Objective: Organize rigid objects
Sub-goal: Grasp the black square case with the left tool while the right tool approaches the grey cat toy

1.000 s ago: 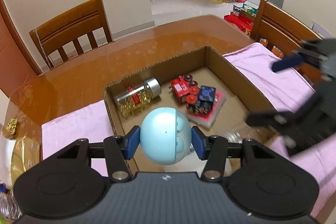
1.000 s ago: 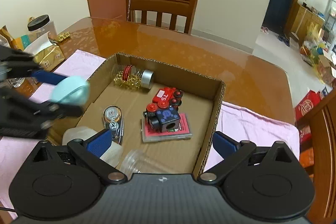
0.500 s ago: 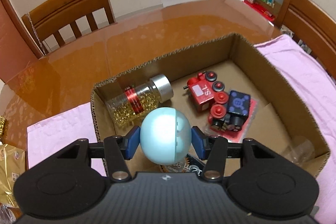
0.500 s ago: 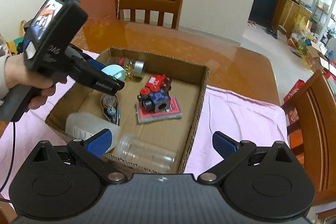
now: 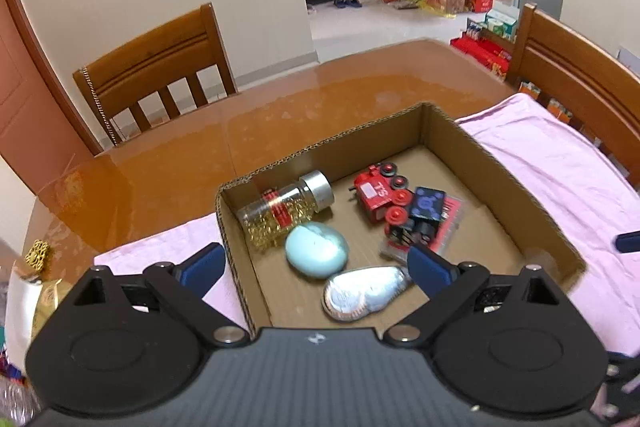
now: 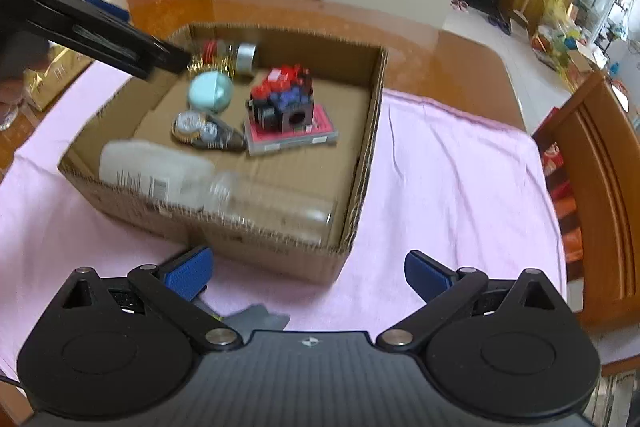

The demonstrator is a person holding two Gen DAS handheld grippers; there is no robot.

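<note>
A light-blue egg-shaped toy (image 5: 317,249) lies on the floor of the open cardboard box (image 5: 496,163), beside a jar of gold beads (image 5: 286,211). It also shows in the right wrist view (image 6: 211,90). My left gripper (image 5: 316,265) is open and empty, just above the box's near left corner. My right gripper (image 6: 308,273) is open and empty over the pink cloth (image 6: 448,179), in front of the box (image 6: 368,131). The box also holds a red toy train (image 5: 380,193), a silver tape dispenser (image 5: 366,293), a white bottle (image 6: 154,165) and a clear jar (image 6: 272,203).
The box stands on a pink cloth on a glossy wooden table (image 5: 240,143). Wooden chairs stand at the far side (image 5: 160,67) and right (image 5: 576,67). Gold packets (image 5: 38,255) lie at the left. A grey object (image 6: 256,319) lies under my right gripper.
My left gripper opened and let go of the light-blue egg, which now lies in the box. The left gripper drew back. My right gripper pulled back from the box.
</note>
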